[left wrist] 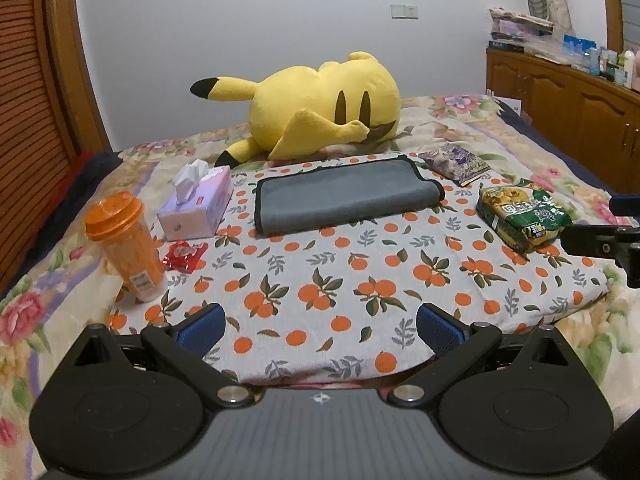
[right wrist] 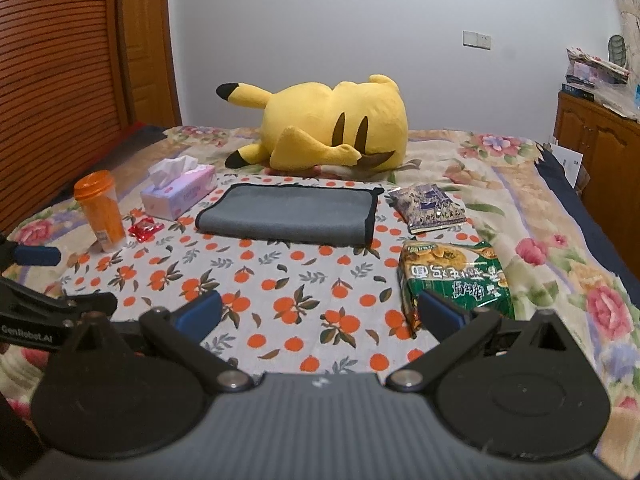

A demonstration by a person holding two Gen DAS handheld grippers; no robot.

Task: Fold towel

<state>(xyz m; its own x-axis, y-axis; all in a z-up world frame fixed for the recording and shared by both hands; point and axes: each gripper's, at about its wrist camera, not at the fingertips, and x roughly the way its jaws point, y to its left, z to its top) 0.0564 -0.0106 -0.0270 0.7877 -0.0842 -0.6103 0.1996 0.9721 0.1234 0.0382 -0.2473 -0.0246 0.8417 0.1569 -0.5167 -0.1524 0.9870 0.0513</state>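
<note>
A grey towel (left wrist: 344,196) with a black edge lies folded into a long rectangle on the orange-print cloth (left wrist: 360,276), near the cloth's far side; it also shows in the right wrist view (right wrist: 288,214). My left gripper (left wrist: 320,330) is open and empty, well short of the towel near the cloth's front edge. My right gripper (right wrist: 320,314) is open and empty, also short of the towel, its right finger over a green snack bag (right wrist: 452,276). Each gripper shows at the edge of the other's view.
A yellow plush toy (left wrist: 324,108) lies behind the towel. Left of the towel are a tissue box (left wrist: 196,204), an orange bottle (left wrist: 124,244) and a red candy wrapper (left wrist: 184,256). Right are a purple packet (left wrist: 454,162) and the green snack bag (left wrist: 520,216). Wooden cabinets (left wrist: 568,108) stand far right.
</note>
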